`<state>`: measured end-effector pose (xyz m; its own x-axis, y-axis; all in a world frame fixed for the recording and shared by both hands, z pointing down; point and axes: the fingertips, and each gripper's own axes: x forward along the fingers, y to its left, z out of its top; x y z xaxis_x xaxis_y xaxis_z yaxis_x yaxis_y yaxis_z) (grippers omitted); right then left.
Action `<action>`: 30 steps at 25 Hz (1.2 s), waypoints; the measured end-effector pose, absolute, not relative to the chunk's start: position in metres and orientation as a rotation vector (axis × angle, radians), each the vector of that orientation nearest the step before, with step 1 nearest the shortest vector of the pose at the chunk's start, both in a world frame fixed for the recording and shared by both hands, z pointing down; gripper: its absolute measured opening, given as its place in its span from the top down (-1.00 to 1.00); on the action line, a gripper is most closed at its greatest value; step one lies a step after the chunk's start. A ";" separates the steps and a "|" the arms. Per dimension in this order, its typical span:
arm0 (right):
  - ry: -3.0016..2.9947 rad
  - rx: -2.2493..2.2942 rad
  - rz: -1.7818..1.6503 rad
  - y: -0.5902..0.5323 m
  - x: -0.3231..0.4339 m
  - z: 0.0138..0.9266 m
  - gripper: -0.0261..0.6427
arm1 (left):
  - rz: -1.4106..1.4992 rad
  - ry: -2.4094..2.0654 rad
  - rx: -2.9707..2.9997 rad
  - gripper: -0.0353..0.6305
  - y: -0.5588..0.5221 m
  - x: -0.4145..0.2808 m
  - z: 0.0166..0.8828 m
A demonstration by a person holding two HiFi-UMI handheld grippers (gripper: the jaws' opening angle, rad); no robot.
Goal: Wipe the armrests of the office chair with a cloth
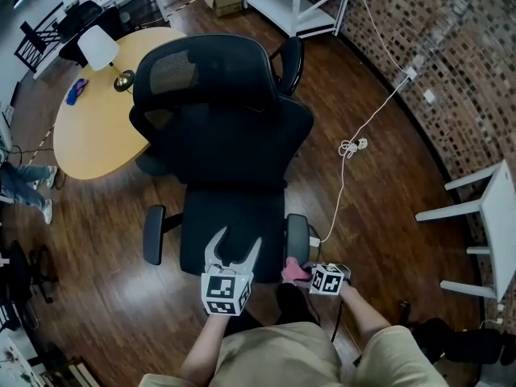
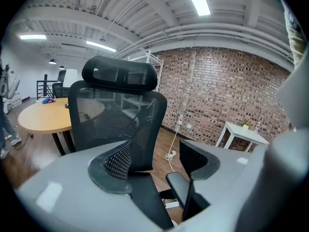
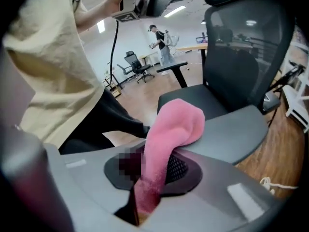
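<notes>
I've got the black mesh-backed office chair [image 1: 222, 127] straight below me on the dark wooden floor [image 1: 379, 216], its backrest facing away from me. My right hand-held gripper [image 1: 306, 274] is clamped on the fluffy pink cloth [image 3: 169, 139]. In the right gripper view the fabric is pinched between the jaws. Its free end flops forward onto the near end of the grey padded armrest [image 3: 231, 134] on the right side of the chair. In the head view that same cloth sits just at the armrest's near tip, beside the seat edge.

My left hand-held gripper [image 1: 236, 244] hangs over the front of the seat [image 1: 230, 216], jaws spread wide, nothing between them. In its own view I see only the backrest and the headrest [image 2: 119, 74] through the gap. The other armrest [image 1: 154, 234], over on the left, is well apart from both tools.

Behind the chair stands a round light-wood table [image 1: 97, 127] with a white-shaded lamp [image 1: 98, 47] on it. A white cable [image 1: 351, 146] trails across the floor toward the brick wall [image 1: 451, 63].
</notes>
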<state>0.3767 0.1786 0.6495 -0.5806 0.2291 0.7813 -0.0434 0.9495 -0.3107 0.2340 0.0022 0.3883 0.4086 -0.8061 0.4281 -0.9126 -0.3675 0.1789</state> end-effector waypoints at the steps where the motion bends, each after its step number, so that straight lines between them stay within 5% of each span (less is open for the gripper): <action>1: -2.164 -0.119 0.328 0.163 0.378 0.647 0.70 | 0.381 -1.477 2.279 0.00 0.004 0.234 0.388; 9: -2.069 0.542 0.422 -0.063 0.429 0.650 0.70 | 0.412 -1.572 2.211 0.03 0.023 0.210 0.387; 30: -2.156 0.527 0.701 0.193 0.372 0.654 0.72 | 0.346 -1.476 2.319 0.03 0.013 0.205 0.367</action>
<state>0.3722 0.1933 0.6540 -0.6001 -0.1350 0.7885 -0.5728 0.7606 -0.3057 0.2045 0.0134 0.3674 0.4218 -0.8161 0.3951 -0.9066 -0.3839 0.1750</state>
